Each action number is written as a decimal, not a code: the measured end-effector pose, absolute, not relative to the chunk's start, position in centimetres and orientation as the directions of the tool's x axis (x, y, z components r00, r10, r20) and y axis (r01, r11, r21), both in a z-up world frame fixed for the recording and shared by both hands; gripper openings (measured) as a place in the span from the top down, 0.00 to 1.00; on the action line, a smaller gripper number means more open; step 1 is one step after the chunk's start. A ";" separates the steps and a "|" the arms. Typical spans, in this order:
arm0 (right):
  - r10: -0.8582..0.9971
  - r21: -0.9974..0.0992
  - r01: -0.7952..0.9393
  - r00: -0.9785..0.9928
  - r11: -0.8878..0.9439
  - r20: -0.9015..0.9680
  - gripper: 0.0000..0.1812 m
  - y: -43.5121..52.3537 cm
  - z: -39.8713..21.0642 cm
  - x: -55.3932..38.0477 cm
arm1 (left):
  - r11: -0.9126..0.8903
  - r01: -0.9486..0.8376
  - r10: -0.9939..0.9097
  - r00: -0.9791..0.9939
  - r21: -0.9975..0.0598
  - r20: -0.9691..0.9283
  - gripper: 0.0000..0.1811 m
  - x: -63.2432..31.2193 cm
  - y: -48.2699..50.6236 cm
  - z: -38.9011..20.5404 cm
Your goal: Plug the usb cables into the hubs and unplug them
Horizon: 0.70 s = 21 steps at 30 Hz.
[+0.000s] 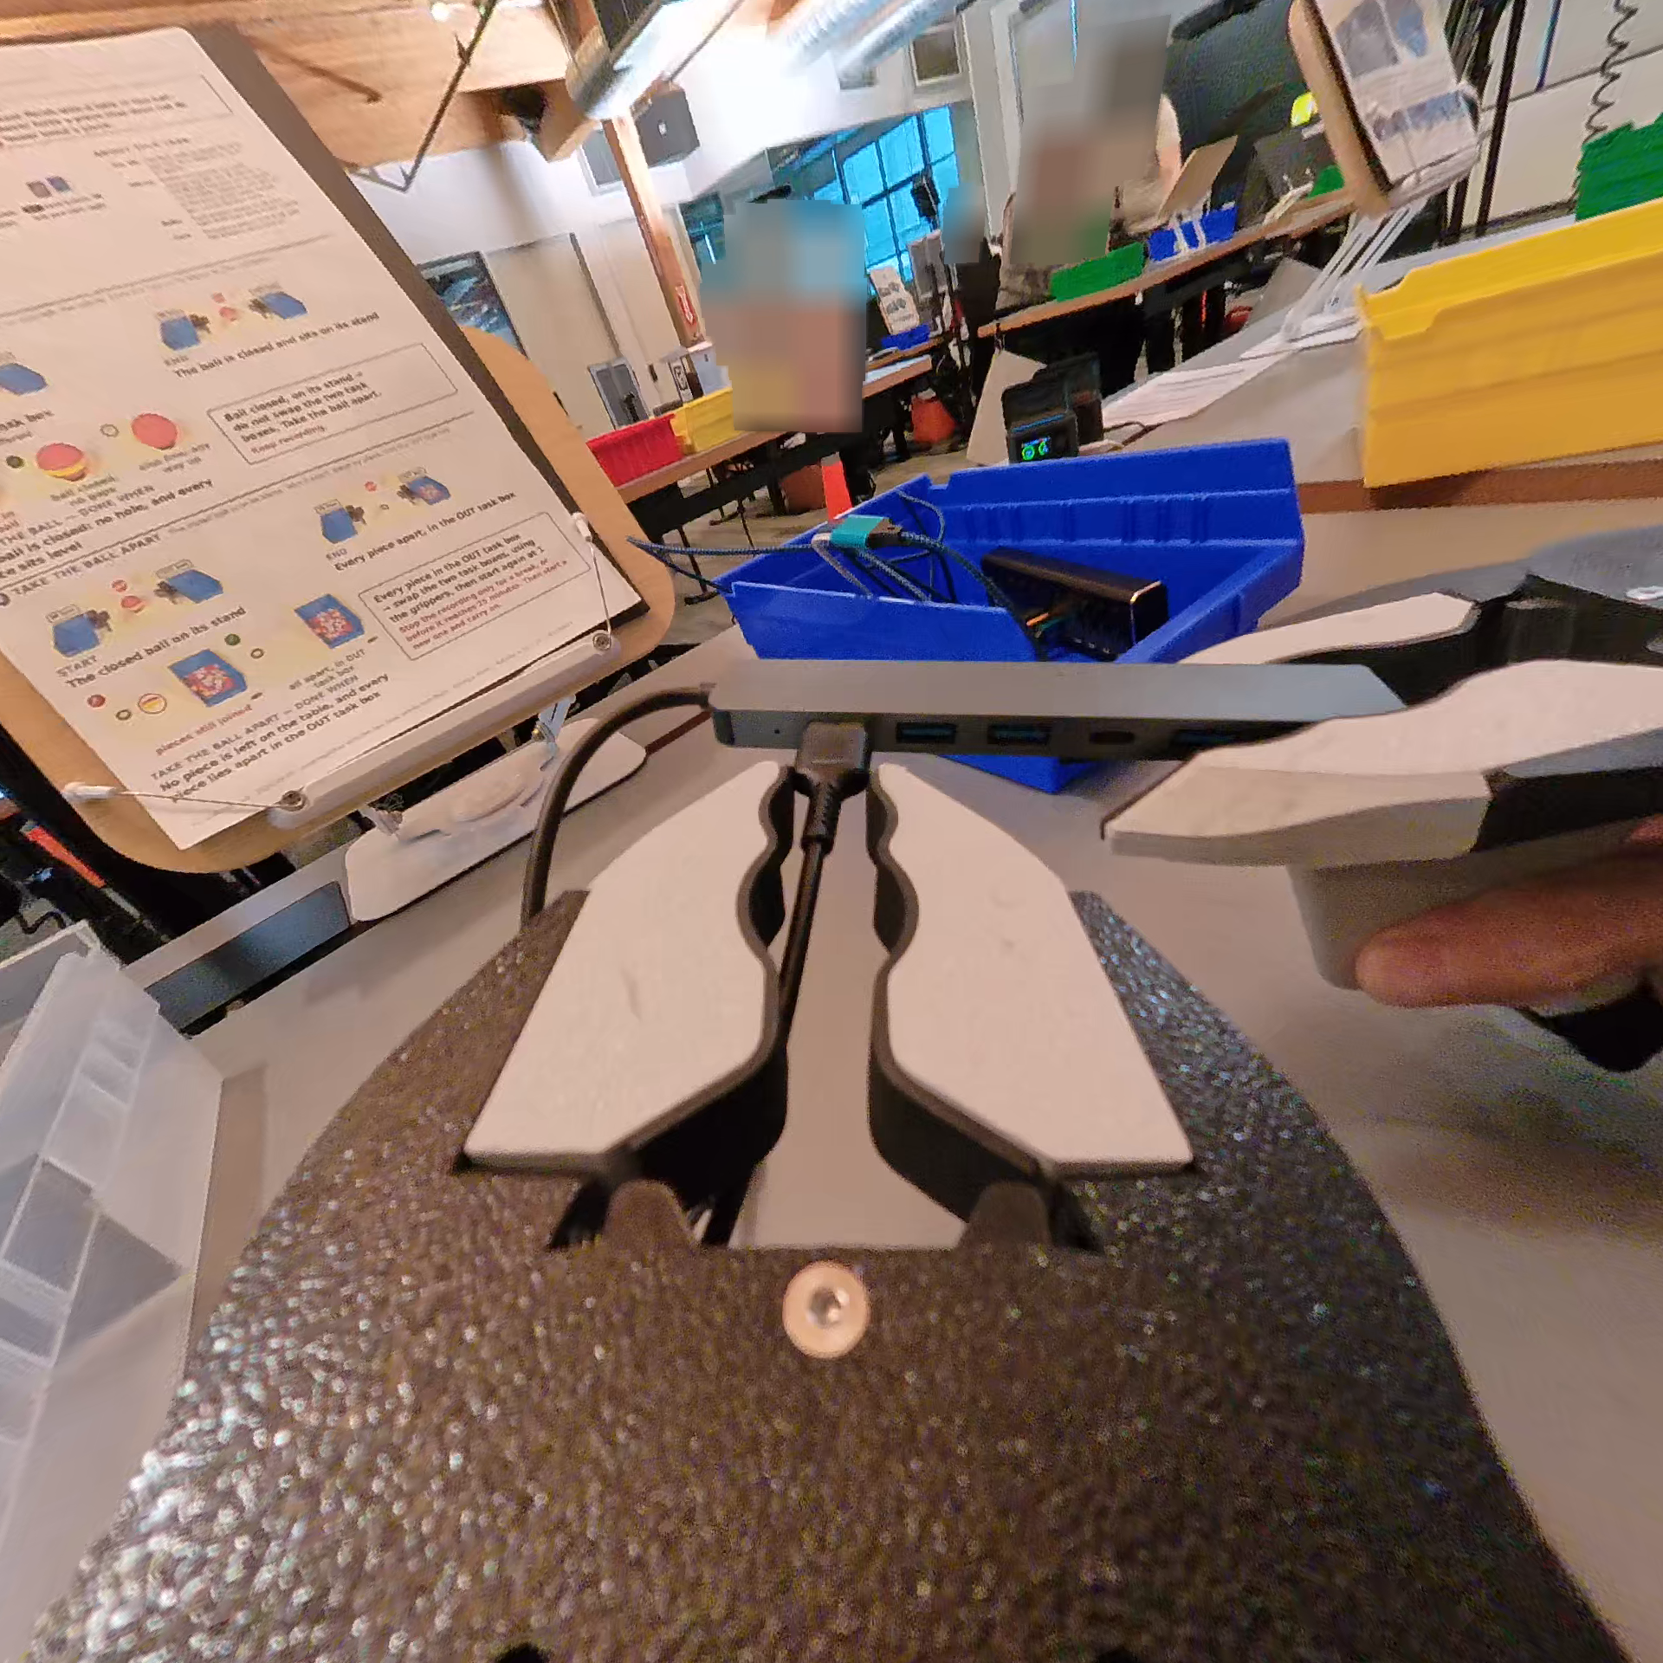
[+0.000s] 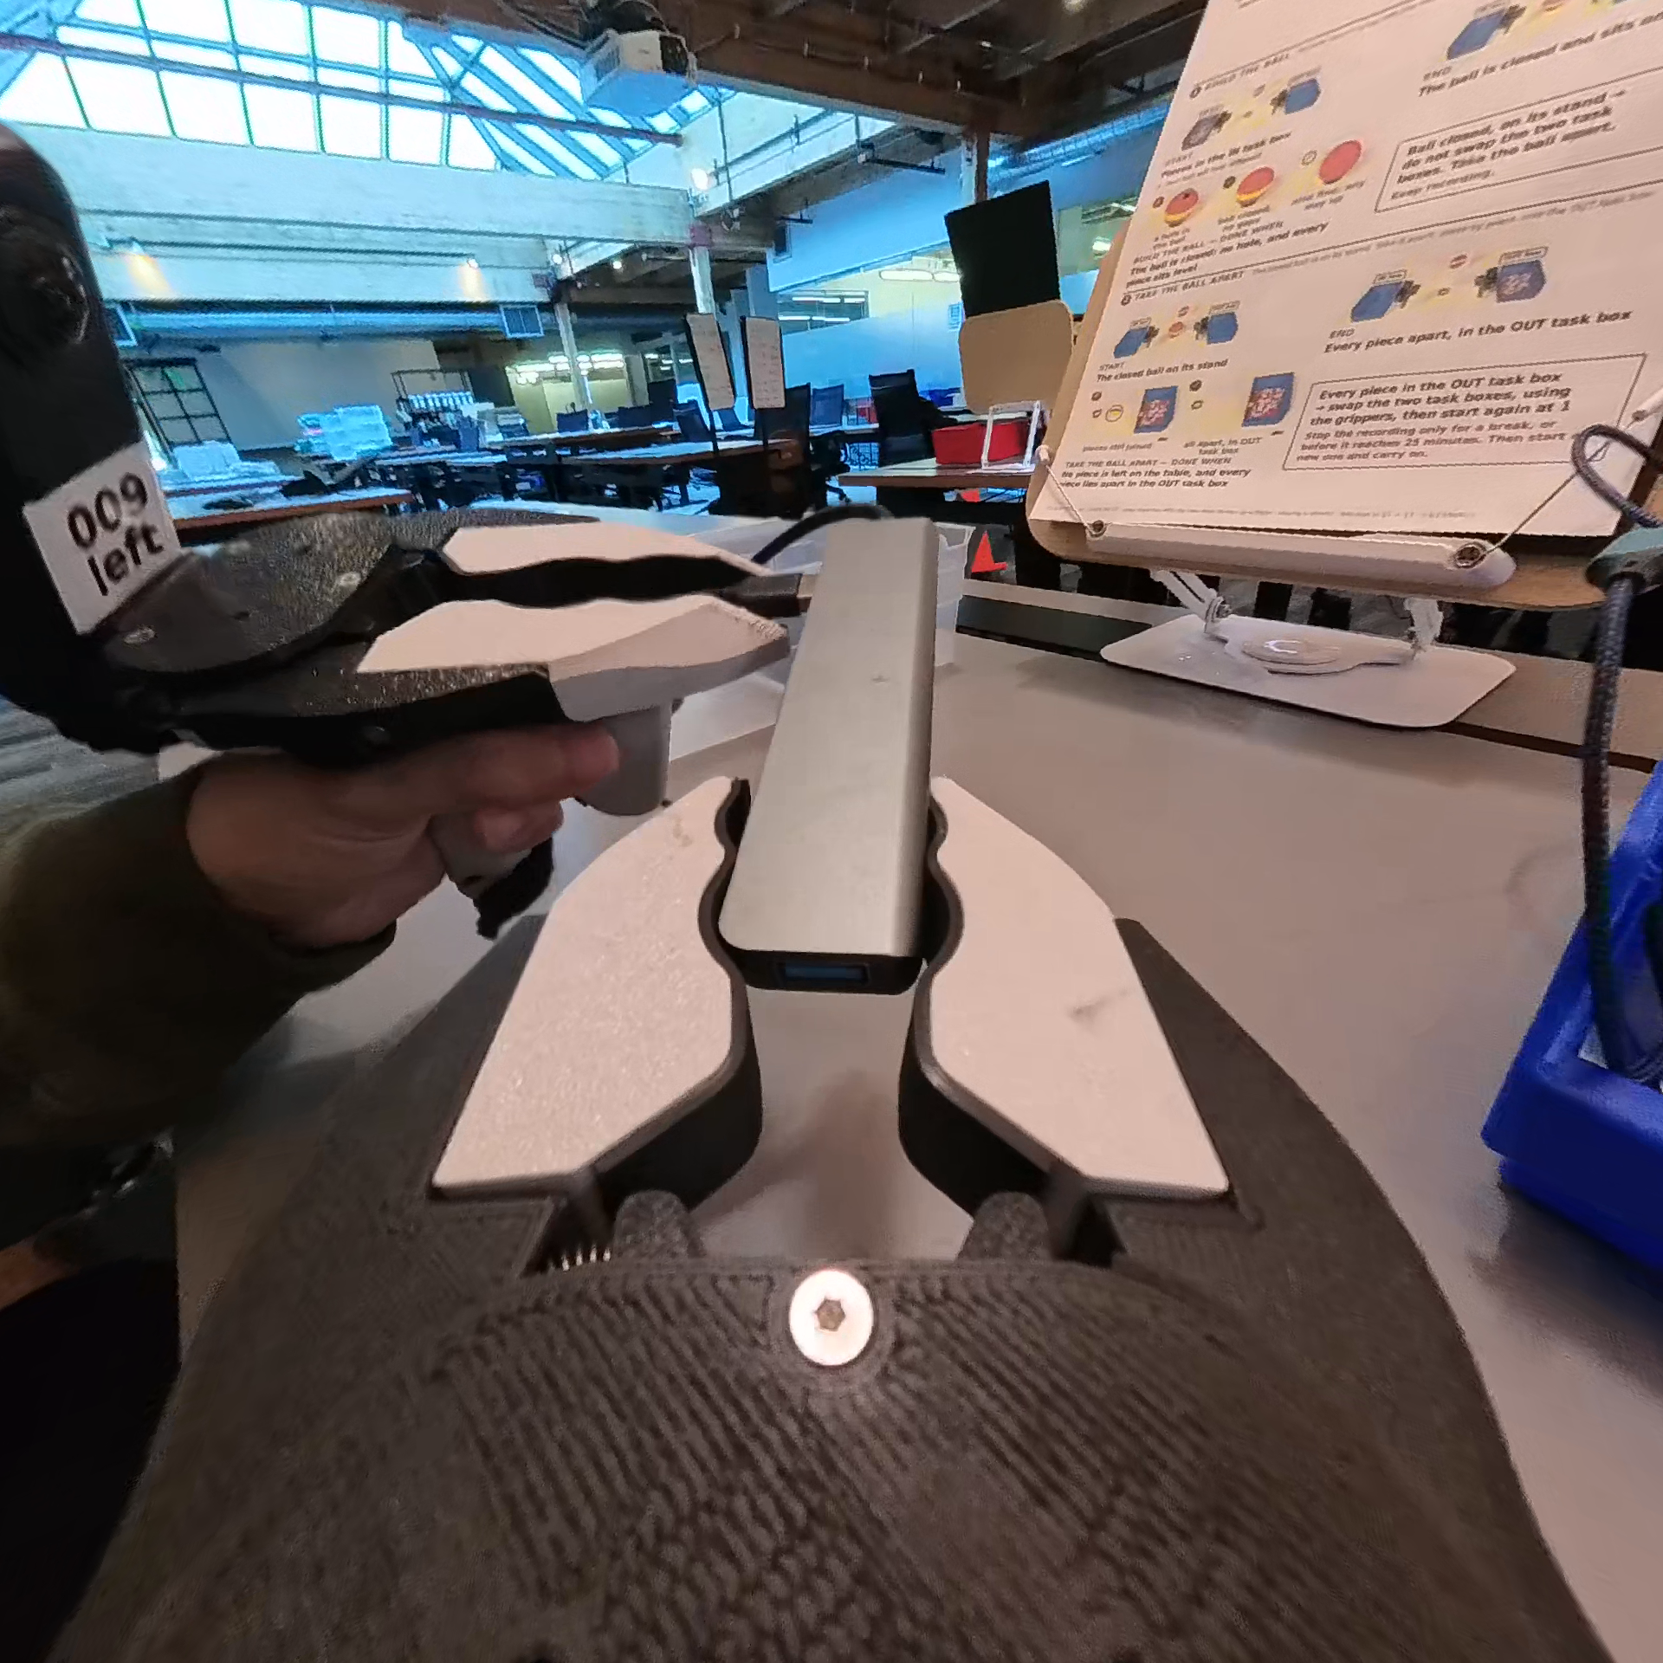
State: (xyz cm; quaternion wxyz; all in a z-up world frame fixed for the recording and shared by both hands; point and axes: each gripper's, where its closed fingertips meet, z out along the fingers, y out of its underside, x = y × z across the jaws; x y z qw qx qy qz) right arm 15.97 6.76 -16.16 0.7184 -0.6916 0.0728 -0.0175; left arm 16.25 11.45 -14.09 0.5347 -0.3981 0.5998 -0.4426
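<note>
My right gripper [image 2: 832, 886] fingers clamp grey hub [image 2: 841, 720] end, bracing it above counter [image 2: 1215, 900]; left gripper [image 1: 823, 792] fingers pinch black plug [image 1: 830, 751] seated in port

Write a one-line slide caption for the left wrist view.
Left hand-held gripper grips a black plug seated in the grey hub, held by the right hand-held gripper.
</note>
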 end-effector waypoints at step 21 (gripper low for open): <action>-0.183 -0.983 -0.009 0.982 0.183 -0.044 0.81 5.8 -14.6 17.0 | 0.215 -0.073 -0.970 -0.133 -0.974 -0.204 0.92 16.3 10.4 -14.3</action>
